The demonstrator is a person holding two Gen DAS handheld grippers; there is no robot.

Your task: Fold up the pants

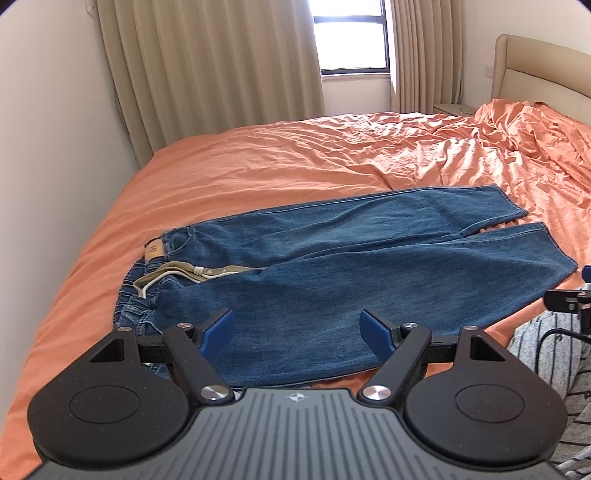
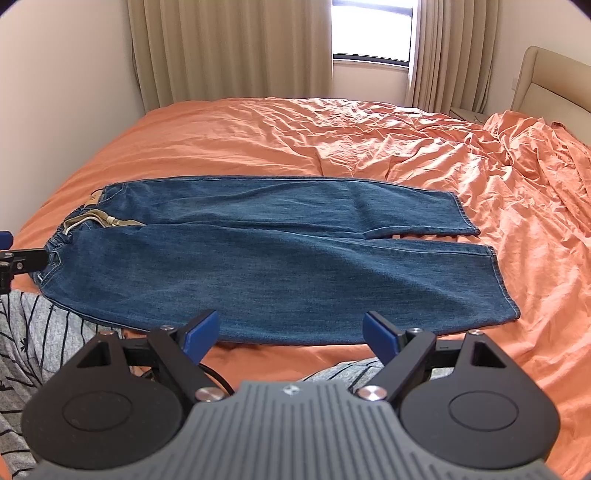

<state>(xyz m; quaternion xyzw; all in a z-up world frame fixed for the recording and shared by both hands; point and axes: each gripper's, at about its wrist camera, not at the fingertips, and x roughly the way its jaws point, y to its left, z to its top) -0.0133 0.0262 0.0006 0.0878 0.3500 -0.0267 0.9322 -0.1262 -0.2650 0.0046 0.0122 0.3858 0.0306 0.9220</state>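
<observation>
Pants of blue denim lie spread flat on the bed, straight ahead of both our grippers, with the two legs side by side and only a narrow strip of orange sheet showing between the hems. Our left gripper has its blue fingers wide apart and holds nothing; the near leg lies just beyond and below its tips, and the elastic waistband, with its beige drawstring and a tan leather patch, sits ahead and to its left. Our right gripper is likewise spread open and empty, hovering just short of the near edge of the pants, the leg hems lying ahead and to its right. Beneath and beside both grippers we see grey striped fabric of our own clothing. Far beyond the pants, past the rumpled sheet, hang beige curtains on either side of a bright window, and a padded headboard rises off to the far right of each gripper.
</observation>
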